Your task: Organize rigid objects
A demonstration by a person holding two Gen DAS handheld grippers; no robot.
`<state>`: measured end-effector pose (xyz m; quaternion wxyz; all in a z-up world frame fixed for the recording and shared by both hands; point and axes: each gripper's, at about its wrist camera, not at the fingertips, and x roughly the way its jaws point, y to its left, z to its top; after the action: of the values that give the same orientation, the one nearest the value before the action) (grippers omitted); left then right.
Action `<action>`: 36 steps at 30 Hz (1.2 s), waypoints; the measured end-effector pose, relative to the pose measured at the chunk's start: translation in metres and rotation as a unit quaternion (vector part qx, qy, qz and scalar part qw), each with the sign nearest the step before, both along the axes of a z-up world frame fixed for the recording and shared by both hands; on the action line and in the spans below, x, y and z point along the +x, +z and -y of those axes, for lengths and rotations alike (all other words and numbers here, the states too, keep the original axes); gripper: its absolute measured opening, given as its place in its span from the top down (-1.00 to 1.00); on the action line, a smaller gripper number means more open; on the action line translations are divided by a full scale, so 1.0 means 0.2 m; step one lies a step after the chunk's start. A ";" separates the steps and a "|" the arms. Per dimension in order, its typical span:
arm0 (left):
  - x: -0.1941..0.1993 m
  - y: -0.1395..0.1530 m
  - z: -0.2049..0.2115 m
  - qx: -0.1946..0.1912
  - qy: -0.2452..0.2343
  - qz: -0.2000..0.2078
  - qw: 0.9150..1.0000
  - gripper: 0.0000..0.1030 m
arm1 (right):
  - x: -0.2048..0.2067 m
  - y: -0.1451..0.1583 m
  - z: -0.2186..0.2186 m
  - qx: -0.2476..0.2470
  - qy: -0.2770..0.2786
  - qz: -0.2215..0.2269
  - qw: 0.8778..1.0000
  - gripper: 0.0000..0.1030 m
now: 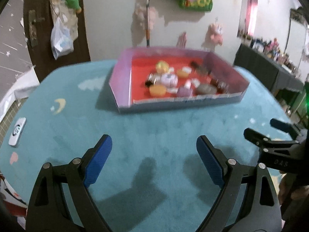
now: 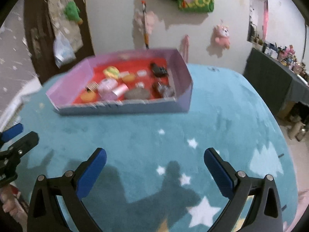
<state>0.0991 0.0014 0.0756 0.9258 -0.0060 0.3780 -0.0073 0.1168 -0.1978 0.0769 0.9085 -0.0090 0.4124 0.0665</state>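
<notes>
Two hand-held grippers, one shallow box of small items, one teal cloth. Box [image 1: 123,89]: pink-walled, red floor, resting on the teal star-patterned cloth [image 1: 154,127]; it serves as landmark. Contents, blurred: round orange pieces, a yellow piece, a white-and-lilac rounded piece, a grey disc, dark small pieces toward the box's right wall; exact kinds cannot be told. Left gripper [image 1: 154,158]: well short of the box's near wall, jaws spread wide, nothing between the blue pads, over bare cloth. Right gripper [image 2: 154,174]: also near side of the box, jaws spread wide, empty. White flat device [image 1: 17,131]: on the cloth, far left of the box.
</notes>
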 end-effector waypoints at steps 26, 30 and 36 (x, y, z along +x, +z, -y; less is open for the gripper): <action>0.20 -0.26 0.02 0.004 0.038 -0.081 0.996 -1.00 | 0.12 -0.18 -0.03 -0.031 -0.015 -0.076 0.997 -1.00; 0.20 -0.26 0.02 0.003 0.038 -0.080 0.996 -1.00 | 0.12 -0.18 -0.03 -0.031 -0.015 -0.076 0.997 -1.00; 0.20 -0.26 0.02 0.002 0.036 -0.079 0.996 -1.00 | 0.12 -0.18 -0.03 -0.031 -0.015 -0.076 0.997 -1.00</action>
<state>0.1393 -0.0020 0.0231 0.8927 -0.0184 0.4494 0.0274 0.1404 -0.1912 0.0410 0.8749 -0.0264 0.4819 0.0403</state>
